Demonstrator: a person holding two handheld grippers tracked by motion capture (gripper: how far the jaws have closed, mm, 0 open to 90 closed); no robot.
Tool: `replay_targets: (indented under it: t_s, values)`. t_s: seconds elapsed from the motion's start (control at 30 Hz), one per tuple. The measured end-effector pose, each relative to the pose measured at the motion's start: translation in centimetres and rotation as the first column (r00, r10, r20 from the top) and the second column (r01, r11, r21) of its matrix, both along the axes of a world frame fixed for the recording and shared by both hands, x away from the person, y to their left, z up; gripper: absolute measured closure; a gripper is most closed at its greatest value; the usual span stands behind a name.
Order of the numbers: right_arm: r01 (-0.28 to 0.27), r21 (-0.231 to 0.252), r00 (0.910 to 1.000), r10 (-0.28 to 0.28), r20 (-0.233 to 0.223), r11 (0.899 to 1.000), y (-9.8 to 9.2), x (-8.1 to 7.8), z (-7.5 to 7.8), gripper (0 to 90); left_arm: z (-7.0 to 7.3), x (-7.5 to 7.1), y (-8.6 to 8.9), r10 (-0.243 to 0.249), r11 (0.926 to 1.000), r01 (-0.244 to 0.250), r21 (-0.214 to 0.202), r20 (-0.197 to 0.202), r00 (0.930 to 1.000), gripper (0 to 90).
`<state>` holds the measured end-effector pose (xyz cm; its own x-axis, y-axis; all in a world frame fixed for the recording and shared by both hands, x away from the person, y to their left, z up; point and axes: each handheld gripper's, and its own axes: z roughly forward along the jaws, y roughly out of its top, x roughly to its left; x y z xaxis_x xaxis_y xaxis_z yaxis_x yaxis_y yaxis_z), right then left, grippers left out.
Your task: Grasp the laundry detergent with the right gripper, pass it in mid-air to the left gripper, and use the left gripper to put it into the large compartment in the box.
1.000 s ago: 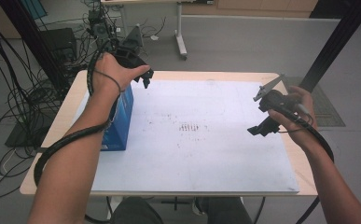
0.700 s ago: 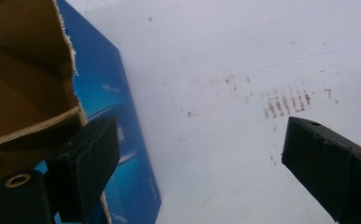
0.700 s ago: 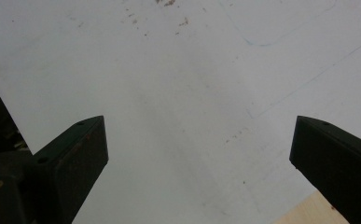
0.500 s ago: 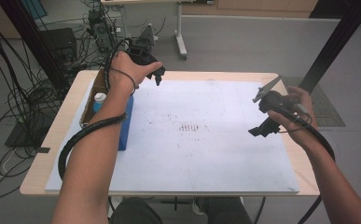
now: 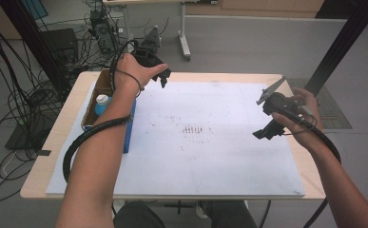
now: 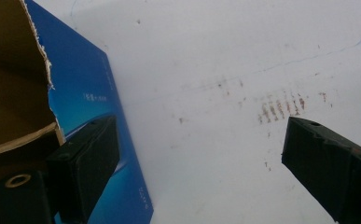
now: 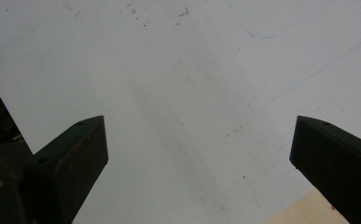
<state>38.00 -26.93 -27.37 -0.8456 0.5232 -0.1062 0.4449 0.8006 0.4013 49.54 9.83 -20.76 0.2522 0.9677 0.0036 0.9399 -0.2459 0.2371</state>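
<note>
The left tongs (image 5: 163, 80) are held spread wide and empty, just right of the blue box (image 5: 128, 130). The right tongs (image 5: 266, 118) are also held spread, empty, above the white sheet (image 5: 210, 156) on the worktop (image 5: 67, 123).

A wooden table (image 5: 72, 113) under a white sheet (image 5: 210, 142) stands on grey floor (image 5: 248, 42), with black cables (image 5: 10, 85) left.

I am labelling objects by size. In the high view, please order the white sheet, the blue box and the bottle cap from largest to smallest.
1. White sheet, by far the largest.
2. Blue box, partly hidden behind the left arm.
3. Bottle cap, smallest; it sits inside the box.
</note>
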Motion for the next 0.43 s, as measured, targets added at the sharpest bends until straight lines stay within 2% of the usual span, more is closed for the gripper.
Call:
replay_targets:
  t_s: [0.3,0.37,0.43]
  values:
    - [-0.007,0.002,1.0,0.007,0.003,1.0,0.05,-0.01,-0.02,4.1,-0.08,-0.34,0.1,0.0,1.0,0.0,0.009,0.0,1.0,12.0]
    - [-0.008,0.004,1.0,0.008,0.001,1.0,0.07,-0.03,-0.12,4.1,0.09,-0.51,0.09,-0.004,0.9999,0.003,0.014,0.026,0.9997,12.1]
    - [-0.007,0.008,1.0,0.007,0.003,1.0,0.03,-0.01,-0.26,4.1,0.25,-0.67,0.1,-0.008,1.0,0.008,0.002,0.038,0.9992,12.0]
